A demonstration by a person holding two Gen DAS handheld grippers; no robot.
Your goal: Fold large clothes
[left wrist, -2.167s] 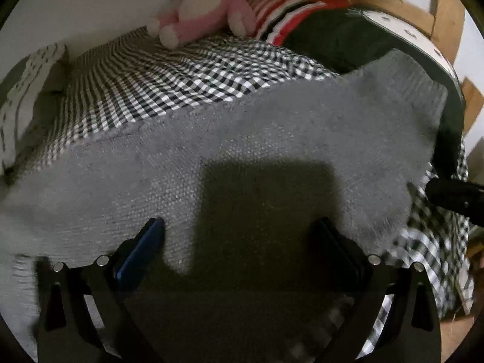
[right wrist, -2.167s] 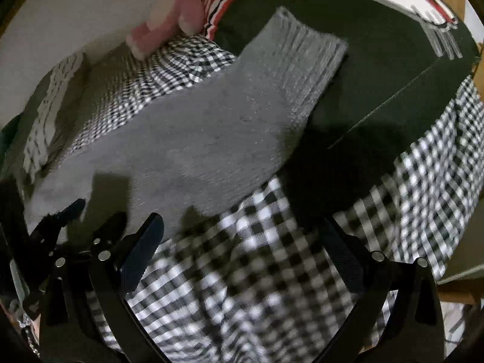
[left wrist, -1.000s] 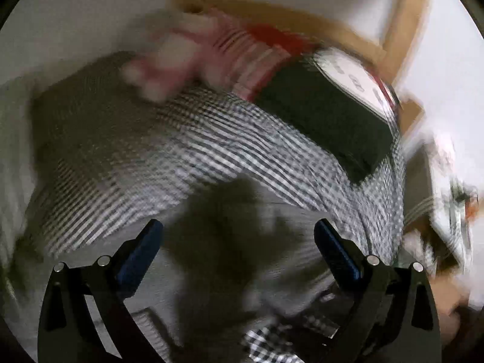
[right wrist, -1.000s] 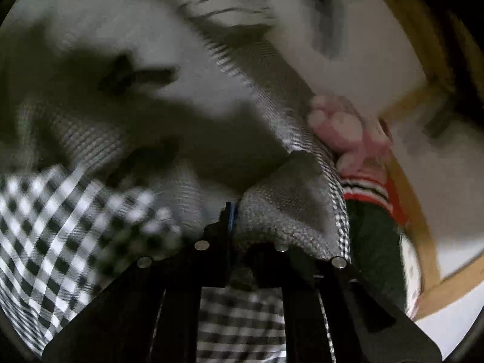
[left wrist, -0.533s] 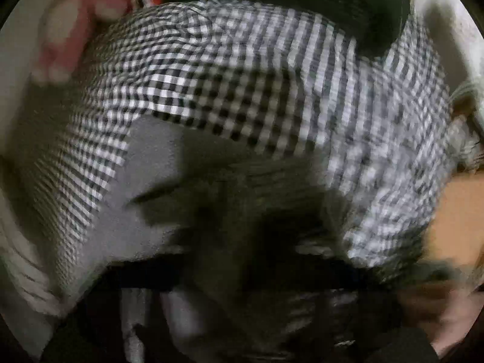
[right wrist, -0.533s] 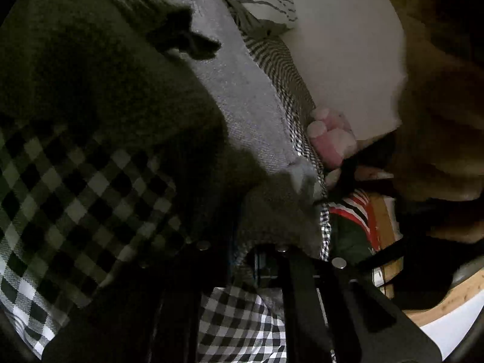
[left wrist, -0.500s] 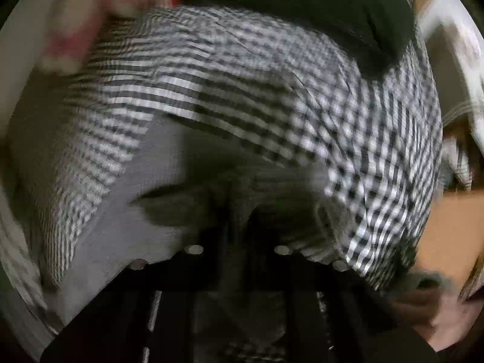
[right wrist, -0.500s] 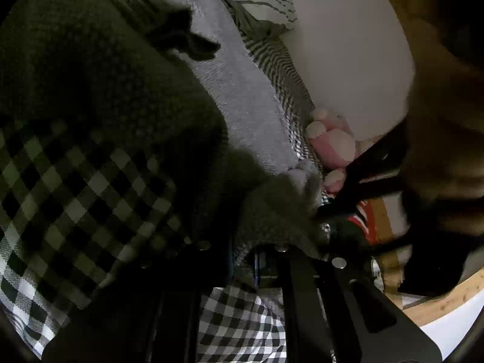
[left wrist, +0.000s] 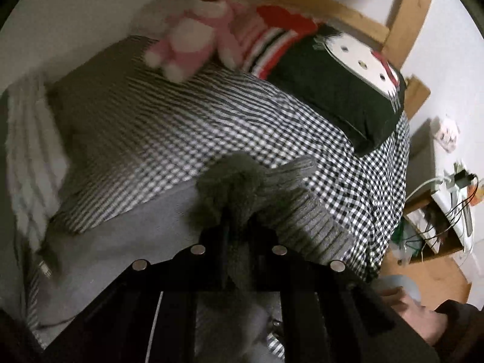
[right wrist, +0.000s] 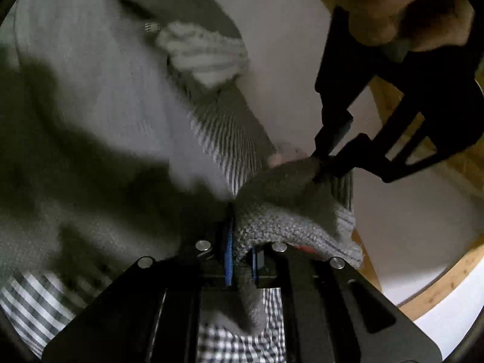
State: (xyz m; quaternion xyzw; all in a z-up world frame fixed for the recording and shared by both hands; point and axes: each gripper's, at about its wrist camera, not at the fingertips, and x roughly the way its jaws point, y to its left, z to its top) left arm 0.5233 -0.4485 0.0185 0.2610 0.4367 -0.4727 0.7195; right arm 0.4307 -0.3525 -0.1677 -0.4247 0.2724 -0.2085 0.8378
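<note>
Left hand-held gripper (left wrist: 239, 227) clamped on a bunched fold of the grey knit sweater (left wrist: 290, 211), near its ribbed edge. Right hand-held gripper (right wrist: 242, 260) likewise closed on the knit, cloth pinched between its blue pads (right wrist: 228, 254). Sweater body lies on the checked bedspread (left wrist: 211, 127); pink plush toy (left wrist: 187, 39) and black pillow (left wrist: 326, 81) sit by the headboard.
</note>
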